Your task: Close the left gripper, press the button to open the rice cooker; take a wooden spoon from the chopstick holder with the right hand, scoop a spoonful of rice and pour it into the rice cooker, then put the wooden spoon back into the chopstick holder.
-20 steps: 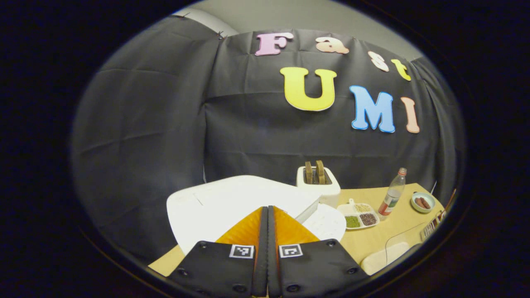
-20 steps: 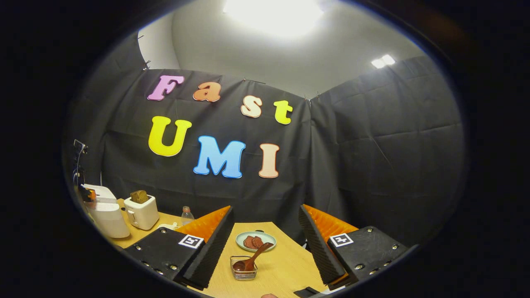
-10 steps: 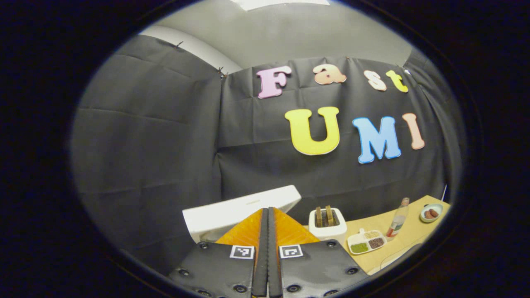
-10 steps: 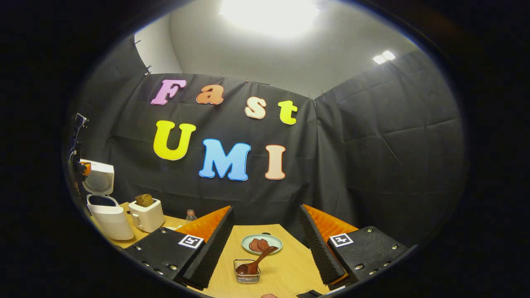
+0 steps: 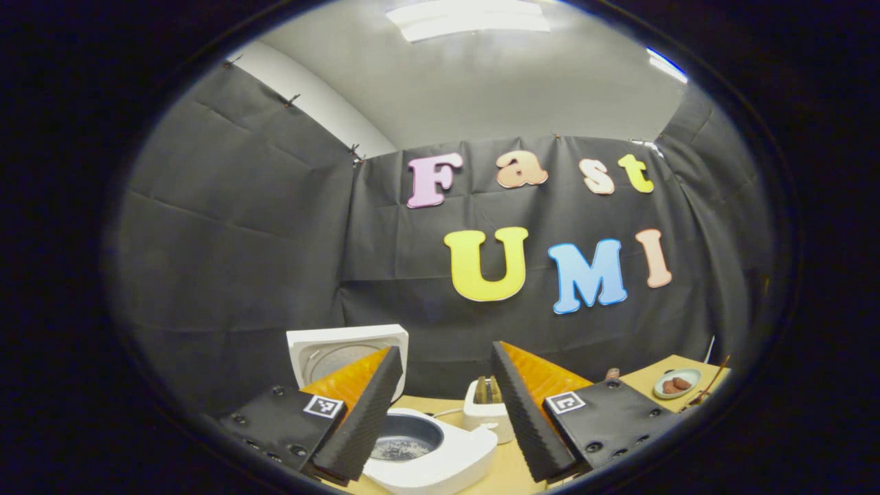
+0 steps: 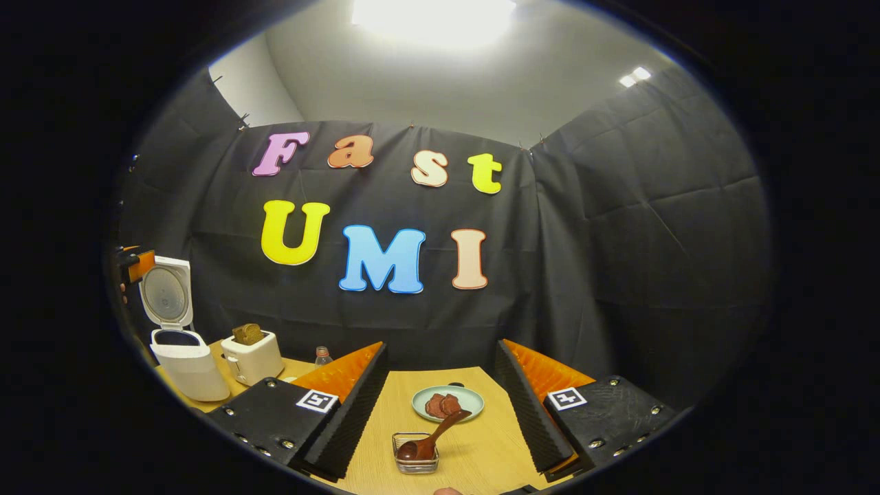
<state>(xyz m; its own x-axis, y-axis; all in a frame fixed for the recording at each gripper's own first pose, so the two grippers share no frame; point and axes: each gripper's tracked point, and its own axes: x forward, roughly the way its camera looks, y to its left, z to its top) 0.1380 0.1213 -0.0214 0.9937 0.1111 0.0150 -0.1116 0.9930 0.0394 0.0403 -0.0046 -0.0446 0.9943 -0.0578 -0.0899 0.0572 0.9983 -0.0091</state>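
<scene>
both ribbed-padded grippers gape: left gripper [image 5: 443, 405], clamped shut a second ago, frames the glossy white rice cooker [image 5: 440, 457], lid now up; right gripper [image 6: 440, 405] frames the wooden spoon [image 6: 430, 440] in its wire chopstick holder [image 6: 416, 462], bottom centre.

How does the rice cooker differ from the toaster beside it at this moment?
The rice cooker stands open, its hinged lid raised upright, while the toaster has no lid and holds brown bread slices sticking out of its top. The rice cooker is the taller and bulkier of the two; the toaster is a smaller box. Both are white and stand side by side on the wooden table.
</scene>
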